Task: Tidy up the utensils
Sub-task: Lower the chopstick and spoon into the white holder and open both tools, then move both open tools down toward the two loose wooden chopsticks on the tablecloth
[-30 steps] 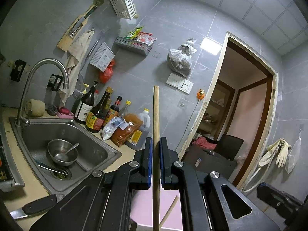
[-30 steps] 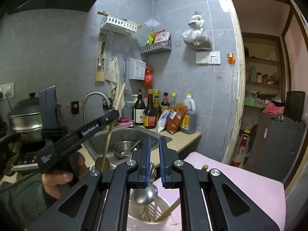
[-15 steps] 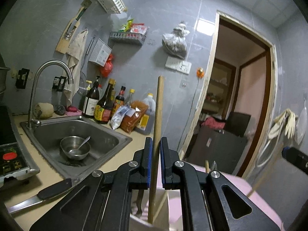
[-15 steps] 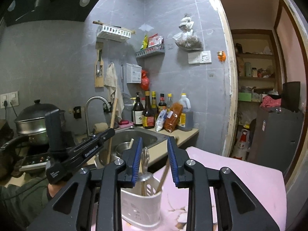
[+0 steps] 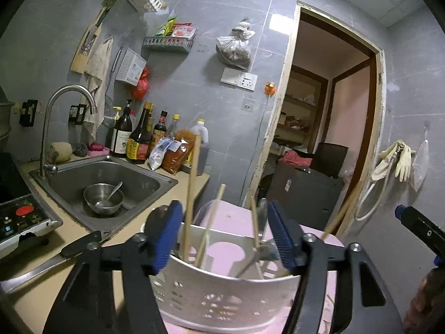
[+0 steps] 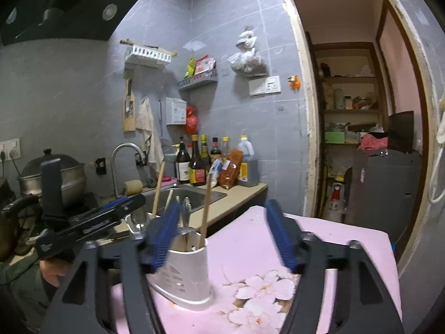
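A bowl (image 5: 103, 198) with a spoon (image 5: 114, 190) sits in the sink (image 5: 144, 179). The left gripper (image 5: 224, 233) and right gripper (image 6: 222, 235) have just been opening, fingers spread, nothing pinched. The white holder (image 6: 189, 274) near the pink table's (image 6: 333, 239) left edge holds wooden sticks (image 5: 192, 189) and metal utensils (image 6: 185, 214).

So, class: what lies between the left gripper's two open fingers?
In the left wrist view, the left gripper frames the white utensil holder with wooden sticks standing in it, untouched.
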Motion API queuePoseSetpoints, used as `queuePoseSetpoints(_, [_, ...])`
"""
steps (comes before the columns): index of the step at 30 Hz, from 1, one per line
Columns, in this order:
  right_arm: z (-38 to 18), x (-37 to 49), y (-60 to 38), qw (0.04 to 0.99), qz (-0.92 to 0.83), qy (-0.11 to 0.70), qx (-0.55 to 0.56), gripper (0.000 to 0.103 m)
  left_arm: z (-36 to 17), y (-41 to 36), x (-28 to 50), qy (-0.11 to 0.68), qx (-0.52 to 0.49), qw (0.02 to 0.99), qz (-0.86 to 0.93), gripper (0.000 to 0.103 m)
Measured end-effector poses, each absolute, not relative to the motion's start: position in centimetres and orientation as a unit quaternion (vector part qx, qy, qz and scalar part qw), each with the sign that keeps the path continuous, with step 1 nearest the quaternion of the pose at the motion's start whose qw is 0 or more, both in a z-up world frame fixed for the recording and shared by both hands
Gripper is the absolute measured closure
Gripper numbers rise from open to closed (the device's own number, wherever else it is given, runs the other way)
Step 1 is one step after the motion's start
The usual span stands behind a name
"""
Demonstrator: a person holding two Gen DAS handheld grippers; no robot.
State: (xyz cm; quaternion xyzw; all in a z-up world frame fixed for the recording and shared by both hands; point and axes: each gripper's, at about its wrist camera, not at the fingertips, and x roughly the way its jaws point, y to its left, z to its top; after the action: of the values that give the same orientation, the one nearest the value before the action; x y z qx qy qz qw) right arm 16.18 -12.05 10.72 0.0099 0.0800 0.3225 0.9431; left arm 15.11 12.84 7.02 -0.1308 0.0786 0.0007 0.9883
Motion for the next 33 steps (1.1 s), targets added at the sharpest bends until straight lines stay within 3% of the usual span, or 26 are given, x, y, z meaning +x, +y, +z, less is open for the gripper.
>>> queuePoseSetpoints(5, [11.0,15.1,-14.6,0.951,0.303,0.059,0.022,0.016,8.2,10.4,13.9,0.073,-0.112,0.991,-0.013,0.013])
queuePoseSetpoints(8, [11.2,14.3,-16.2,0.956,0.289,0.046,0.028,0.004,8.8,8.7,13.1,0.068,-0.099,0.992,-0.029,0.005])
queuePoseSetpoints(17, [10.6,13.0,-20.8,0.968,0.243,0.056,0.011,0.0,8.1,4.0,12.7,0.097,-0.086,0.988,-0.088,0.003])
queuePoseSetpoints(27, [7.4,11.8,-23.9,0.971,0.186,0.141,-0.045,0.0,5.3,-0.1,13.3,0.147,-0.074,0.979,-0.124,0.003])
queuePoseSetpoints(33, [4.5,11.9,-25.2,0.956,0.181,0.227,-0.046,0.0,2.9,-2.9,14.3,0.217,-0.042,0.963,-0.154,0.003])
